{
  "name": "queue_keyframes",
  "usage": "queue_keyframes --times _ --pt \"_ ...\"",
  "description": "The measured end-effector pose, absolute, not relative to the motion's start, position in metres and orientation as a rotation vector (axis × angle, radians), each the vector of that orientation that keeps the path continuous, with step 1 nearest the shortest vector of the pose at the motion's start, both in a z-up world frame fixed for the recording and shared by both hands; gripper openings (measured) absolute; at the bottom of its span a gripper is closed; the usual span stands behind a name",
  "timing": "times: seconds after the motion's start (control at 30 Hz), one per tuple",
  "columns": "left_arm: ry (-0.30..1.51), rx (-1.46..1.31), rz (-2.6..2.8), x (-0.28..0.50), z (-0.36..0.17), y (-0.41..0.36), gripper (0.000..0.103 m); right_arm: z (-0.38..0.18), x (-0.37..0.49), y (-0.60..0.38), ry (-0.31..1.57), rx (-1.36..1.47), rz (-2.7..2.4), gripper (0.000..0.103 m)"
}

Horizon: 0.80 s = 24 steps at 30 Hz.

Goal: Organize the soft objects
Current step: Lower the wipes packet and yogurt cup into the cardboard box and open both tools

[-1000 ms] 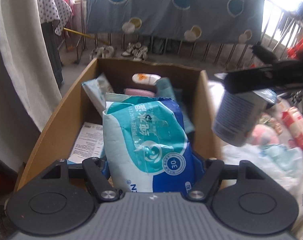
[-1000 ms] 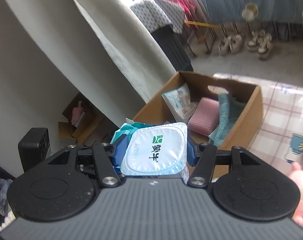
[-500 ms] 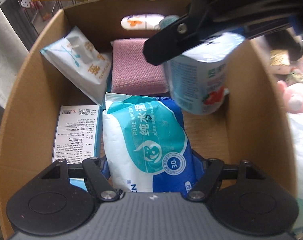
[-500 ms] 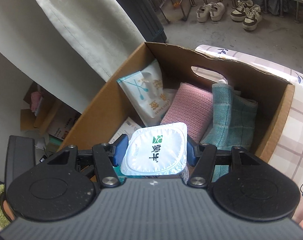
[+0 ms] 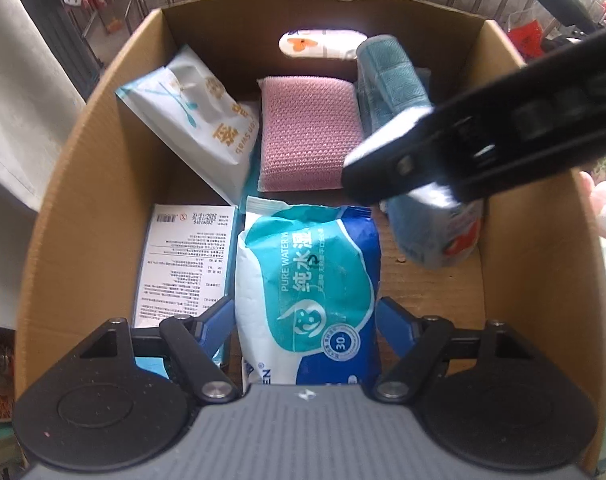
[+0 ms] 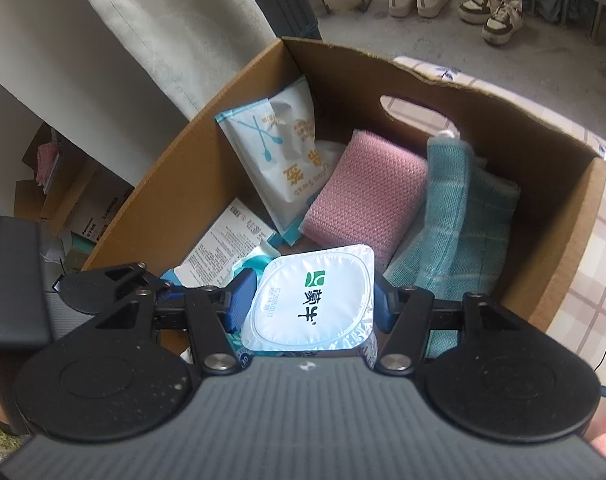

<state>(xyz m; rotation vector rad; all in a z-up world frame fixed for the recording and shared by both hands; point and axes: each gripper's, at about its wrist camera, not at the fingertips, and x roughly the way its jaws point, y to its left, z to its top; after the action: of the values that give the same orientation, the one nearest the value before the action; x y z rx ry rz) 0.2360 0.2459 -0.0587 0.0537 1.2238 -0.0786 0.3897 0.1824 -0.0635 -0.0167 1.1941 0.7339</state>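
Grippers (image 5: 307, 312) (image 6: 309, 300) lower inside box (image 5: 83, 184), left jaws perhaps freshly off wipes (image 5: 307, 280).

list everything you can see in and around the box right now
cardboard box: 1, brown, holds the rest
wet wipes pack: 1, blue and teal, between the left fingers
yogurt cup: 1, white lid, in the right gripper
cotton swab pack: 1, white, leaning at the box's left wall
pink pad: 1, back middle
teal cloth: 1, back right
printed carton: 1, white, front left
shoes: two pairs, floor
left gripper: jaws just opening
right gripper: shut on cup
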Motion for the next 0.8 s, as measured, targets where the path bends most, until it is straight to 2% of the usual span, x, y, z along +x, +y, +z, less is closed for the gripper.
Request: queue_keyframes --times 0.3,0.4,0.7,0.8 --pt "1.237 0.119 -0.071 0.238 -0.061 0.234 0.075 -0.083 0.397 0.18 1.303 0.045 0.701 0.059" --pt "1.237 0.101 -0.08 0.239 -0.062 0.234 0.068 -0.074 0.397 0.173 1.272 0.067 0.711 0.059" --pt "1.198 0.113 -0.072 0.251 -0.063 0.229 0.067 -0.039 0.396 0.149 1.162 0.14 0.776 0.059" --pt "1.213 0.118 -0.059 0.252 -0.061 0.228 0.071 -0.03 0.394 0.138 1.139 0.169 0.791 0.059"
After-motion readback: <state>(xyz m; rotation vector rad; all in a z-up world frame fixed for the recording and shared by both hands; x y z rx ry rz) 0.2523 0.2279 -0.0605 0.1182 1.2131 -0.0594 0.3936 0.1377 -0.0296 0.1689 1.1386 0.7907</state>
